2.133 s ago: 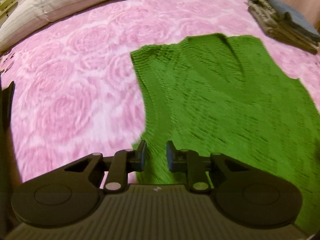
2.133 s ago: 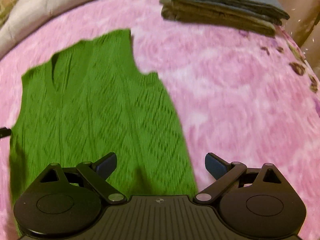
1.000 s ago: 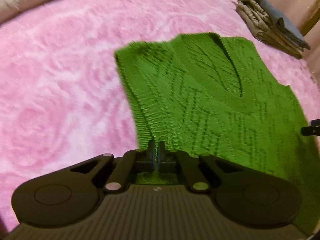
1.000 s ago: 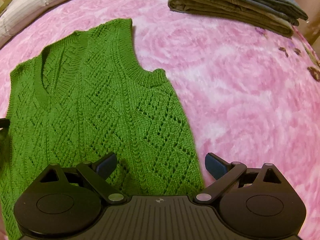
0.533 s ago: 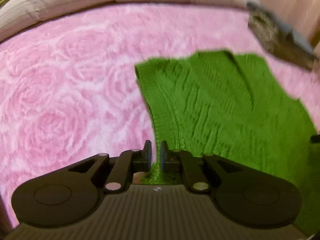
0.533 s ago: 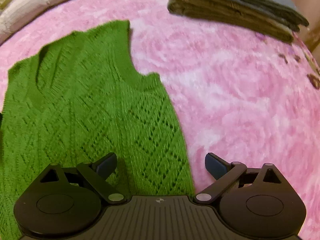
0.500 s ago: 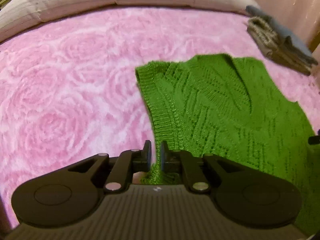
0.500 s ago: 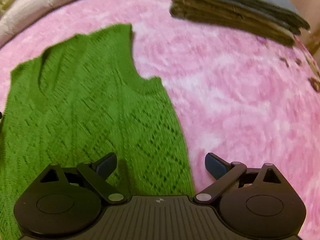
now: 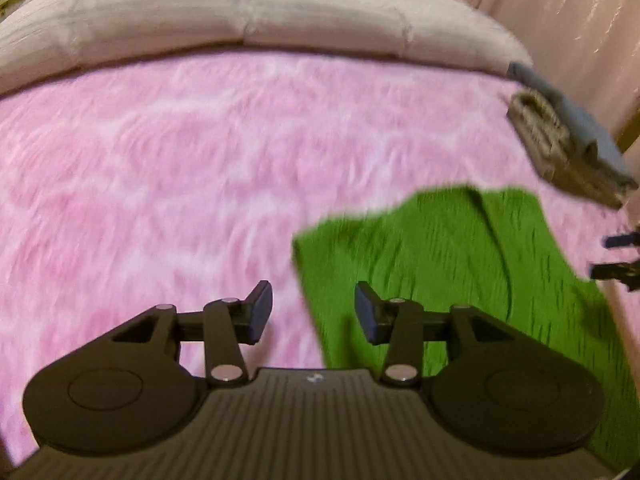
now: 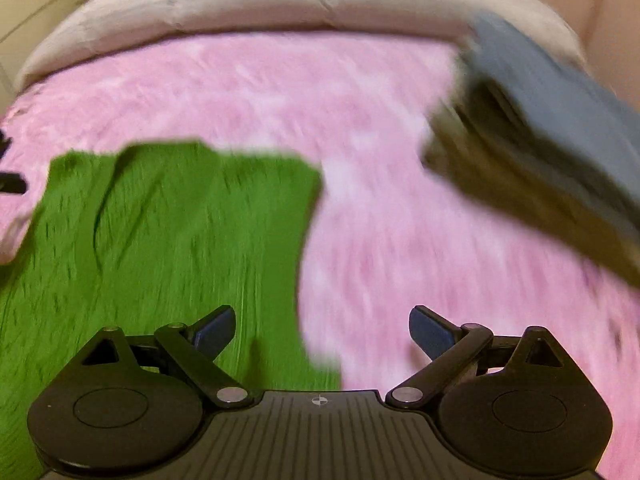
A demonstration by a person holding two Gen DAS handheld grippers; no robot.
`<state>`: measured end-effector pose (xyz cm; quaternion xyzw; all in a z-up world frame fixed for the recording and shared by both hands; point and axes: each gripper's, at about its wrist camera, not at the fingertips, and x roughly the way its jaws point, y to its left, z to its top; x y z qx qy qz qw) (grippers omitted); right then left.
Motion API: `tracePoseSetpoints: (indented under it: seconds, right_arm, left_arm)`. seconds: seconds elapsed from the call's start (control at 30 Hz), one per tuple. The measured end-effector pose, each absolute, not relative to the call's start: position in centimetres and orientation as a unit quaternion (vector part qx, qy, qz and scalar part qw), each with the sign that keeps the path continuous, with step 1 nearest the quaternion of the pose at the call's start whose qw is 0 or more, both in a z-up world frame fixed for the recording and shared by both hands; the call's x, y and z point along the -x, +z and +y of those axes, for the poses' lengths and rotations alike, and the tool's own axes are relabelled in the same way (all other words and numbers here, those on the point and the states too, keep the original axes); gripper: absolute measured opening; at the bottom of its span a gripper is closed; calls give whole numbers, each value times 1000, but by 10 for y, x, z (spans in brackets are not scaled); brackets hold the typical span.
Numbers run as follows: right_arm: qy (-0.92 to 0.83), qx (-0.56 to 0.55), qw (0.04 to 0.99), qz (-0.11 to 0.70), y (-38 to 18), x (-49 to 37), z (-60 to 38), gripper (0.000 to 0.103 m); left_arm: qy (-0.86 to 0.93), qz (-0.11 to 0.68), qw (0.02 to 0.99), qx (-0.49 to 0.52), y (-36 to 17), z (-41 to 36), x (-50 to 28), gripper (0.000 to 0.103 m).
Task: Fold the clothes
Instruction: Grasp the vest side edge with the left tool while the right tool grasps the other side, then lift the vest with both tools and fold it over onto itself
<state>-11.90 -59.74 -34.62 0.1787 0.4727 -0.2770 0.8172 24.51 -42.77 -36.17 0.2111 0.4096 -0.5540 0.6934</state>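
A green knitted sleeveless vest (image 9: 448, 264) lies flat on the pink rose-patterned blanket (image 9: 180, 168). It also shows in the right wrist view (image 10: 168, 240), at the left. My left gripper (image 9: 314, 312) is open and empty, hovering over the vest's left edge. My right gripper (image 10: 322, 330) is wide open and empty, over the vest's right edge and the blanket (image 10: 380, 160). Both views are blurred by motion.
A stack of folded clothes (image 9: 568, 148), khaki with grey-blue on top, lies at the far right of the bed; it looms close in the right wrist view (image 10: 552, 136). A beige quilt (image 9: 240, 12) runs along the far edge. The right gripper's tips (image 9: 618, 256) show at the left view's right edge.
My left gripper has let go of the vest's edge and opened. Both grippers have moved forward toward the far end of the vest; the folded stack is nearer to the right one.
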Motion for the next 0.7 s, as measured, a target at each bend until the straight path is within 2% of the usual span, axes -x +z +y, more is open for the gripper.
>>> tracePoseSetpoints:
  seconds: [0.03,0.1,0.17,0.2,0.3,0.37,0.4,0.43,0.47,0.5,0.53,0.57,0.7]
  right_arm:
    - [-266,-171,825,468,-348,108,-608,97]
    - [-241,-170,839,457,-351,87,-628,97]
    - [-222,-165,849,450,-355,65,-647,96]
    - [-214,-163,852,449,-358,56,-659,96]
    - [-192,-163,851,461,-370,37,-681,85]
    - [-181,-173,844,475,-382,27,-692,82]
    - [-174,-181,839,482,-388,25,-694,81]
    - [-166,-190,835,489,-393,22,-697,73]
    - [-159,-194,832,494,-398,21,-697,58]
    - [-152,-191,837,490,-399,22,-694,49]
    - [-137,-198,840,486,-398,24,-693,24]
    - [-133,-208,842,480,-395,27,-692,11]
    - [-127,-197,874,425,-363,52,-674,8]
  left_arm:
    - [-559,405,693,-208,-360,-435,-248,52]
    - [-575,390,685,-220,-360,-453,-248,53]
    - [-595,382,668,-233,-361,-469,-250,63]
    - [-604,380,657,-243,-364,-476,-251,65]
    - [-614,377,632,-286,-379,-494,-249,67]
    - [-609,380,620,-315,-392,-505,-249,67]
    - [-606,383,618,-322,-398,-506,-249,64]
    - [-608,387,614,-322,-402,-505,-249,50]
    - [-611,391,610,-319,-404,-503,-249,23]
    - [-613,392,610,-315,-405,-499,-249,14]
    - [-613,391,614,-307,-403,-494,-249,9]
    - [-614,390,619,-296,-399,-489,-249,8]
    - [-616,377,648,-241,-372,-460,-244,7]
